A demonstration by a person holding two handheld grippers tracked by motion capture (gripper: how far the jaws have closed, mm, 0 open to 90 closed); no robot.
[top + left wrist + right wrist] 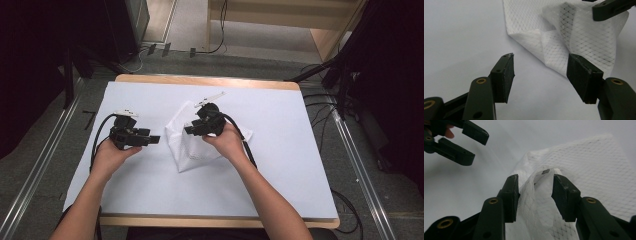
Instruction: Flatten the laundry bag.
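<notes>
A person works at a table [150, 200] covered by a smooth, pale lavender-white sheet, a two-jaw claw in each hand.

At the left, the left claw [155, 138] rests low over bare table, held by the left hand [112, 155]. Its jaws stand wide apart with nothing between them; in the left gripper view the flat black rubbery pads [507, 77] face each other across empty surface, pointing toward the cloth just beyond.

In the middle lies the white mesh cloth [187, 145], partly folded into a rough diamond, thin and translucent, printed with a fine diamond grid, soft and creased.

Over it sits the right claw [189, 130], held by the right hand [227, 142]. Its jaws are parted, and a puckered ridge of the cloth [541, 195] stands up between them; the left pad seems to brush it, the right pad stands clear, so nothing is gripped.

The work looks like folding or smoothing the cloth. To do it well, I would lift the right claw straight off so the ridge settles without dragging, then take a single layer at a corner with the left claw. The limp mesh will likely bunch if pinched too deep.
</notes>
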